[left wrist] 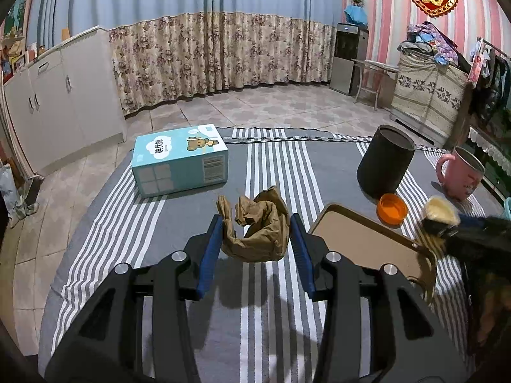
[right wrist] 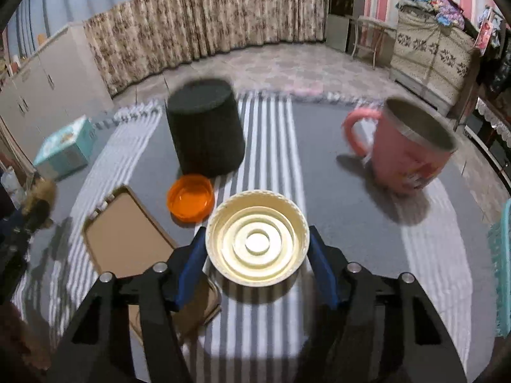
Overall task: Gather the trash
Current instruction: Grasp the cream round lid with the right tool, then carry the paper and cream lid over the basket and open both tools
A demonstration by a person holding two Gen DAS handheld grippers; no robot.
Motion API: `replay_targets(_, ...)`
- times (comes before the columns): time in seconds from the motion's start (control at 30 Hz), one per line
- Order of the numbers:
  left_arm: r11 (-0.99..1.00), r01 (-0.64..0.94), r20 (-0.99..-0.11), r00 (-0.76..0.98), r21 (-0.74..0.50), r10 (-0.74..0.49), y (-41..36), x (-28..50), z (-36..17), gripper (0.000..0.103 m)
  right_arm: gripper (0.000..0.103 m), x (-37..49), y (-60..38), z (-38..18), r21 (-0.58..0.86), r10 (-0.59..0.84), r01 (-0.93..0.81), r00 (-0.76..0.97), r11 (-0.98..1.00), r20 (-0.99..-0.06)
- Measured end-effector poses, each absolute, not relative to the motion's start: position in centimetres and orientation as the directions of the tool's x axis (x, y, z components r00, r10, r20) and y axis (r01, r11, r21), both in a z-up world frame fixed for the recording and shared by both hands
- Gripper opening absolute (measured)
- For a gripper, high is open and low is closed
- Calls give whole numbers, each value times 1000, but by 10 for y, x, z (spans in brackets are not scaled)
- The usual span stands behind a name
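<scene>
A crumpled brown paper (left wrist: 258, 226) sits between the blue pads of my left gripper (left wrist: 255, 223), which is shut on it just above the striped cloth (left wrist: 281, 166). My right gripper (right wrist: 257, 239) is shut on a round cream lid (right wrist: 257, 239), hollow side up, with both pads against its rim. In the left wrist view that lid (left wrist: 439, 209) and the right gripper's dark body show at the far right. An orange lid (right wrist: 190, 198) lies on the cloth in front of a black bin (right wrist: 204, 131), which stands upright (left wrist: 385, 162).
A shallow brown cardboard tray (right wrist: 124, 233) lies on the cloth left of the right gripper. A pink mug (right wrist: 408, 146) stands at the right. A light-blue carton (left wrist: 180, 159) rests at the cloth's far left corner. Tiled floor, white cabinets and curtains lie beyond.
</scene>
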State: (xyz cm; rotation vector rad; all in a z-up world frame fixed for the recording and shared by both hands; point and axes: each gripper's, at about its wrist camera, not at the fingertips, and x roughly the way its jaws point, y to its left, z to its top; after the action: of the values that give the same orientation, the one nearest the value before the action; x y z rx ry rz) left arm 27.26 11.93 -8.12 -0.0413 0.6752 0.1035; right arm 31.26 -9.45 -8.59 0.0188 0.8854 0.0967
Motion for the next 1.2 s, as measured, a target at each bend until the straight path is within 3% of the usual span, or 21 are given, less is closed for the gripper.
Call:
replay_targets(0.23, 996, -90, -623, 777, 24, 85, 109, 273, -85, 42, 61, 262, -164, -49, 49, 55, -29, 698, 998, -714)
replay_targets(0.53, 996, -32, -602, 794, 88, 79, 72, 263, -76, 42, 61, 197, -311, -34, 51, -111, 200, 719, 978, -686)
replay_targets(0.9, 984, 172, -533, 837, 43, -123, -58, 237, -21, 42, 61, 187, -397, -28, 27, -216, 297, 752, 955, -623)
replay_targets(1.2, 935, 354, -533, 791, -3, -301, -192, 239, -16, 42, 61, 168, -450, -27, 2, -272, 342, 752, 940, -600)
